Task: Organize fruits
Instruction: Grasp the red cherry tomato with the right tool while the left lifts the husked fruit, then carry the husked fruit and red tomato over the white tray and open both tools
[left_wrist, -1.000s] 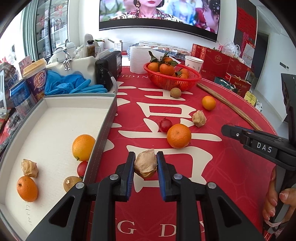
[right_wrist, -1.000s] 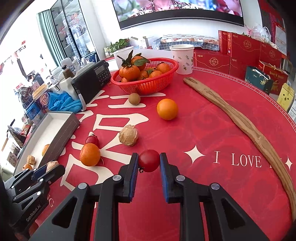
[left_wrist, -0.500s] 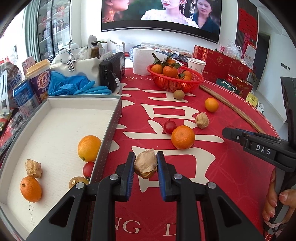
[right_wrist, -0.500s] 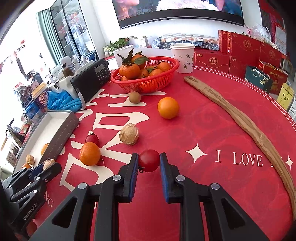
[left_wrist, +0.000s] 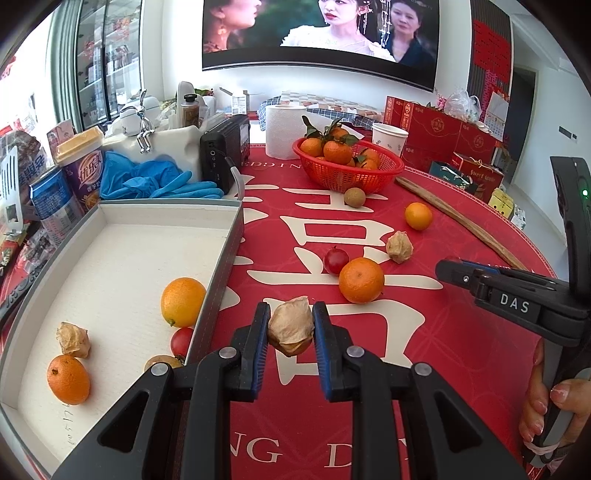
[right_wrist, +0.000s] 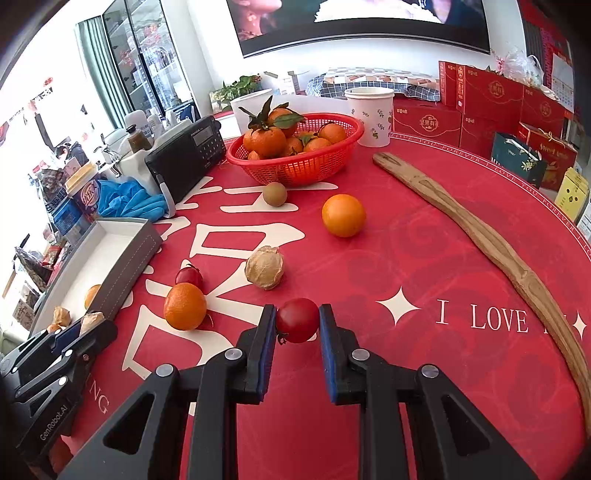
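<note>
My left gripper (left_wrist: 290, 326) is shut on a papery tan husk fruit (left_wrist: 291, 325), held just above the red cloth beside the white tray (left_wrist: 122, 258). The tray holds an orange (left_wrist: 183, 302), a cherry tomato (left_wrist: 181, 341), a husk fruit (left_wrist: 72, 339) and a tangerine (left_wrist: 68, 379). My right gripper (right_wrist: 297, 325) is shut on a red cherry tomato (right_wrist: 297, 320) over the cloth. Loose on the table lie a tangerine (right_wrist: 184, 305), a tomato (right_wrist: 189, 277), a husk fruit (right_wrist: 264, 272), an orange (right_wrist: 343, 215) and a small brown fruit (right_wrist: 274, 194).
A red basket (right_wrist: 295, 173) of leafy tangerines stands at the back, with a paper cup (right_wrist: 373, 114) behind it and a black radio (right_wrist: 188, 147) to its left. A long wooden stick (right_wrist: 498, 251) lies along the right. Blue gloves (left_wrist: 155, 181) and drink cups crowd behind the tray.
</note>
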